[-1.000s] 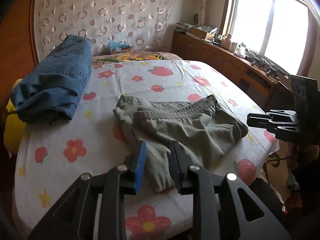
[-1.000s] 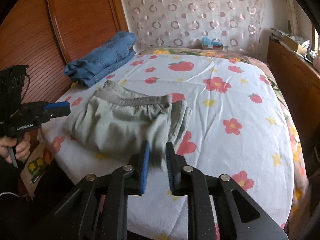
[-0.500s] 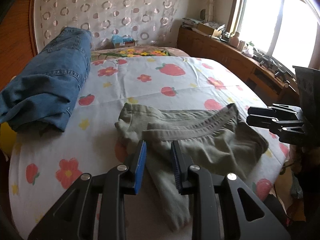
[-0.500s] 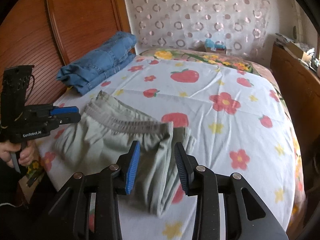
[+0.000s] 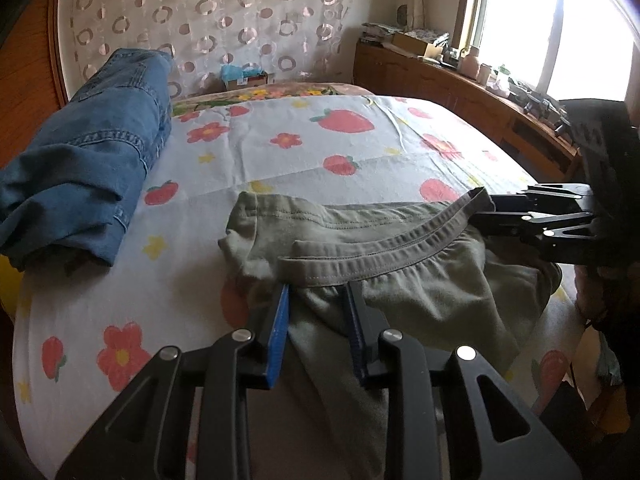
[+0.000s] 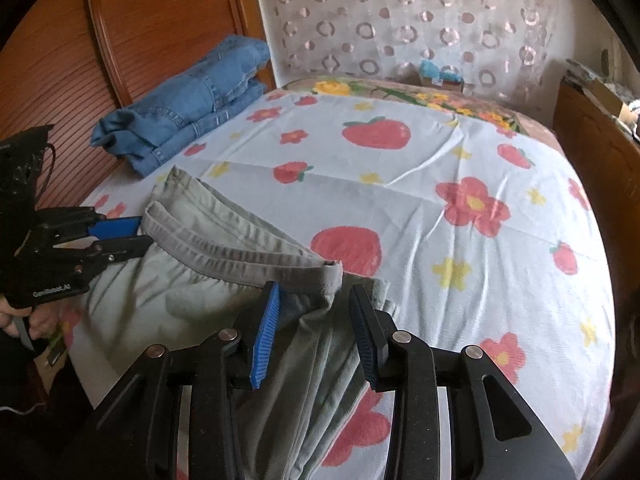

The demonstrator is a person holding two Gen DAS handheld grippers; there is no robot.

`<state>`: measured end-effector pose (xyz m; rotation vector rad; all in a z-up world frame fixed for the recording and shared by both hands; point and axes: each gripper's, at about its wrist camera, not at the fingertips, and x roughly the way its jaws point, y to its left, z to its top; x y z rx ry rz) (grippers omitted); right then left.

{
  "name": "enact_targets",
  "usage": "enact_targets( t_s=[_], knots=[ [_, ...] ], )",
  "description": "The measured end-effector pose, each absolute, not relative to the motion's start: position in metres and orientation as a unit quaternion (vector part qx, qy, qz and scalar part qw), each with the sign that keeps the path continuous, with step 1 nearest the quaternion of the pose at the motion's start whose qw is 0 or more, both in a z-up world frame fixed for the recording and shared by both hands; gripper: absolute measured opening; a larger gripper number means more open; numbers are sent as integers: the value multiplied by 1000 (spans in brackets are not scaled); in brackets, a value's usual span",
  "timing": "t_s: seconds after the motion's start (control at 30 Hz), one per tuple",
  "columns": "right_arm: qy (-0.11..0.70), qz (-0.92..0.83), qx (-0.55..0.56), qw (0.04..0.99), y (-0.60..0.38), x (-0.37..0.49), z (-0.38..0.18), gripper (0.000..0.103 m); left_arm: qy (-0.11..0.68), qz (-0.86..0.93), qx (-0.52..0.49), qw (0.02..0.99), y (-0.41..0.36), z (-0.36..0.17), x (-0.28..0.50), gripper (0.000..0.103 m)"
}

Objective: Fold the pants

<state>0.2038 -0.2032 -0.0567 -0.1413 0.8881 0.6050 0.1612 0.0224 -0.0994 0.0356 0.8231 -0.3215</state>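
Olive-grey pants [image 5: 420,288] lie bunched on the flowered bed sheet [image 5: 320,152], with the waistband [image 5: 380,256] stretched across them. My left gripper [image 5: 318,292] is open by a narrow gap. Its fingertips sit at the waistband's left end, cloth lies between them, and the pads do not press it. In the right wrist view the same pants [image 6: 180,280] show, and my right gripper [image 6: 315,292] is open wider around the waistband's [image 6: 240,256] right end. Each gripper shows in the other's view, the right gripper [image 5: 480,216] and the left gripper [image 6: 144,232], both at the band's ends.
Folded blue jeans [image 5: 88,160] lie at the bed's left side, by the wooden panel [image 6: 100,40]. A low wooden sideboard [image 5: 460,84] with clutter runs under the window on the right. A small box [image 5: 244,76] sits at the bed's head. A person's hand [image 6: 24,320] grips the left tool.
Both grippers have come forward and down onto the pants, up to the ends of the waistband. The right gripper's jaws have widened. The left gripper's gap is unchanged.
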Motion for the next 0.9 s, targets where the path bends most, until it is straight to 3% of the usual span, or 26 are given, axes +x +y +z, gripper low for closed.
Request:
enact_targets(
  t_s=[0.1,0.13,0.17,0.27,0.63,0.9],
  knots=[
    [424,294,-56,855,-206,207,-58,33,388,-163,17,907,23,-95,157,14],
    [425,293,-56,855,-207,207,-58,28,383,-163,18,909,22,-92,155,13],
    [423,288,-60,857,-207,206,-58,14,376,-164,21,912,21,-89,152,10],
    [417,299,-53,856,-208,201,-54,8,356,-182,19,917,17,-73,143,5],
    [342,270,-39,899,-213,183,-13,4,307,-143,22,941,23,-31,150,3],
    [387,226,-72,891,-198,203,-35,4,335,-116,20,935,27,-49,168,3]
  ],
)
